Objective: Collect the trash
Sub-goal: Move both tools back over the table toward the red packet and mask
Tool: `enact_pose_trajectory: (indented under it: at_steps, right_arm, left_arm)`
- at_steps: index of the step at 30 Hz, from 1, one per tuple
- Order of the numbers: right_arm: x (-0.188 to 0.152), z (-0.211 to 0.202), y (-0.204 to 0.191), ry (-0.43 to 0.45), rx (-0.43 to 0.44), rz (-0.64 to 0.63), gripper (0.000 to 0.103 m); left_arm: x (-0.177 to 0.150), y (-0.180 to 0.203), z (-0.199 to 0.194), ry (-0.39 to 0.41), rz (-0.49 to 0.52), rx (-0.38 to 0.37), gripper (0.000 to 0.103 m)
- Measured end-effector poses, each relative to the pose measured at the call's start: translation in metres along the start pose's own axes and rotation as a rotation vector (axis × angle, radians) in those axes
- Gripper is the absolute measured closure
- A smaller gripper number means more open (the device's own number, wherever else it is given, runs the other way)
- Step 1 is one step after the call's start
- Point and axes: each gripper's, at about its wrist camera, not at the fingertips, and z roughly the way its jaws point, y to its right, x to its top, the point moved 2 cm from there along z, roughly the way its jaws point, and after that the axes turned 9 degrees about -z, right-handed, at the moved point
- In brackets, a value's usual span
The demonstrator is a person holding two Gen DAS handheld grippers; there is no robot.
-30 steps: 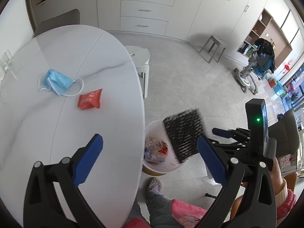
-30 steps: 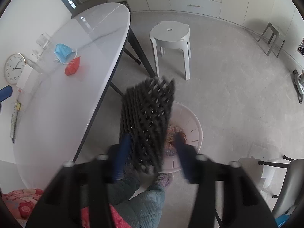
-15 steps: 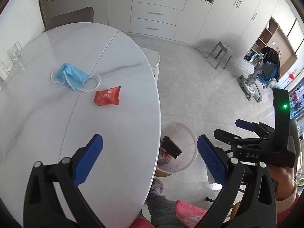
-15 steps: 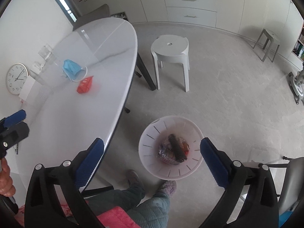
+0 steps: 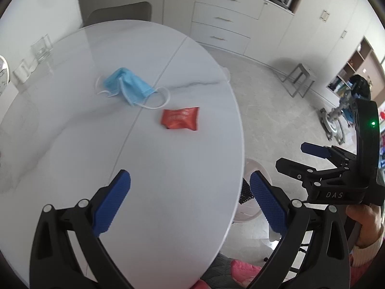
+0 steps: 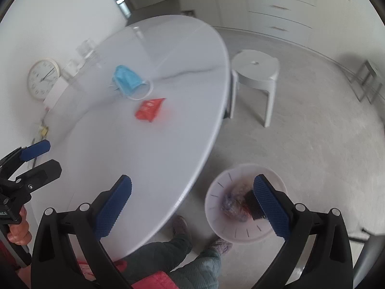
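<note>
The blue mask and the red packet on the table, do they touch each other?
Apart. The left wrist view shows bare table between the blue mask, including its ear loop, and the red packet.

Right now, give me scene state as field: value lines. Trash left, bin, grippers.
trash on table: blue face mask; red wrapper, beside the mask, apart from its loop
table: white oval top, otherwise bare near the grippers
bin: white, on the floor by the table edge, holds a black mesh piece and crumpled wrappers
left gripper: open, empty, over the table edge
right gripper: open, empty, between table edge and bin
</note>
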Motion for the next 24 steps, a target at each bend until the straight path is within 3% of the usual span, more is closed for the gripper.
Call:
enact_pose_trajectory:
  at_steps: [11, 16, 21, 24]
  right_arm:
    - [0.073, 0.074, -0.065, -0.033, 0.155, -0.464, 0.003]
    - [0.097, 0.110, -0.080, -0.076, 0.167, -0.667, 0.003]
    - [0.111, 0.137, -0.080, -0.140, 0.206, -0.787, 0.003]
    - [0.117, 0.147, -0.080, -0.166, 0.226, -0.831, 0.008]
  left_arm:
    - [0.016, -0.067, 0.017, -0.024, -0.132, 0.067, 0.008]
    - [0.033, -0.093, 0.036, -0.046, -0.202, 0.076, 0.008]
    - [0.047, -0.109, 0.055, -0.058, -0.263, 0.081, 0.008]
    - [0.055, -0.115, 0.064, -0.063, -0.281, 0.090, 0.008]
